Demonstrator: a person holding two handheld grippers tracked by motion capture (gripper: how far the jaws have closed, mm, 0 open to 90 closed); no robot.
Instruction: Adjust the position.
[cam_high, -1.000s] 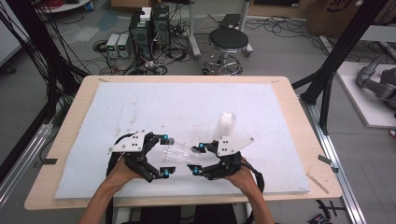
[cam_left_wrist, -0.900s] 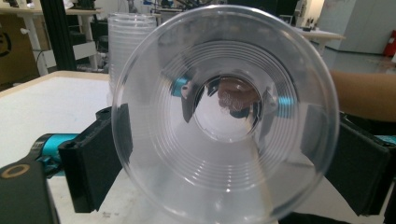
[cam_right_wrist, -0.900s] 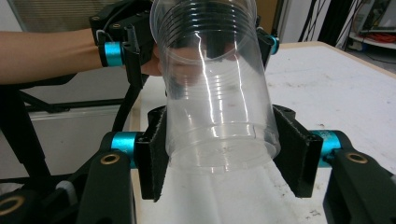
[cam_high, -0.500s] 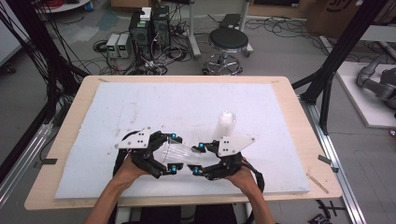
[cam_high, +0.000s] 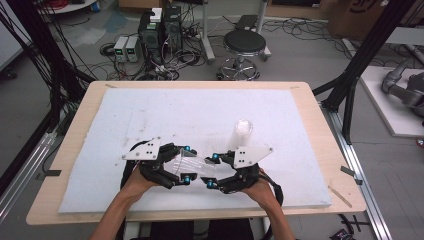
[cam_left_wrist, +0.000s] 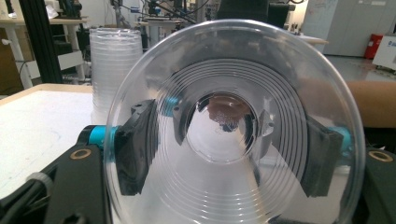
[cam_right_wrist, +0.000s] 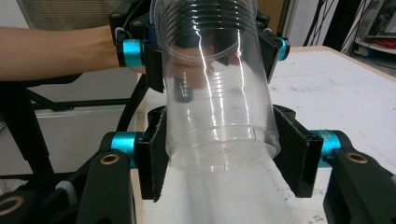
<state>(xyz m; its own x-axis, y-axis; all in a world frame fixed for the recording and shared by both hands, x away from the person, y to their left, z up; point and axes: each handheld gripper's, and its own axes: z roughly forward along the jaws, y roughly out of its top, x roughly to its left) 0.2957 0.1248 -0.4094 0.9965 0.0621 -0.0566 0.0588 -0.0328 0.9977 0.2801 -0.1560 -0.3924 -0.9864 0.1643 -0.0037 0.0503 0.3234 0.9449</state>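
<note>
A clear plastic cup (cam_high: 197, 165) lies level between my two grippers, just above the white mat (cam_high: 150, 115). My right gripper (cam_high: 212, 170) is shut on its base end; in the right gripper view the pads (cam_right_wrist: 156, 158) press the cup (cam_right_wrist: 215, 107) from both sides. My left gripper (cam_high: 186, 163) has just been closing on the mouth end, with the cup between its jaws. In the left gripper view the cup's open mouth (cam_left_wrist: 229, 186) faces the camera and the pads (cam_left_wrist: 135, 144) sit against its wall. Whether another cup is nested inside, I cannot tell.
A tall stack of clear cups (cam_high: 243, 132) stands upright on the mat just behind the right gripper, and it also rises at the left of the left gripper view (cam_left_wrist: 114, 70). The wooden table edge (cam_high: 320, 125) frames the mat. A stool (cam_high: 244, 45) stands beyond.
The left gripper's jaws have narrowed from wide apart onto the cup's mouth end. Both hands and the right gripper's hold on the base end stay where they were.
</note>
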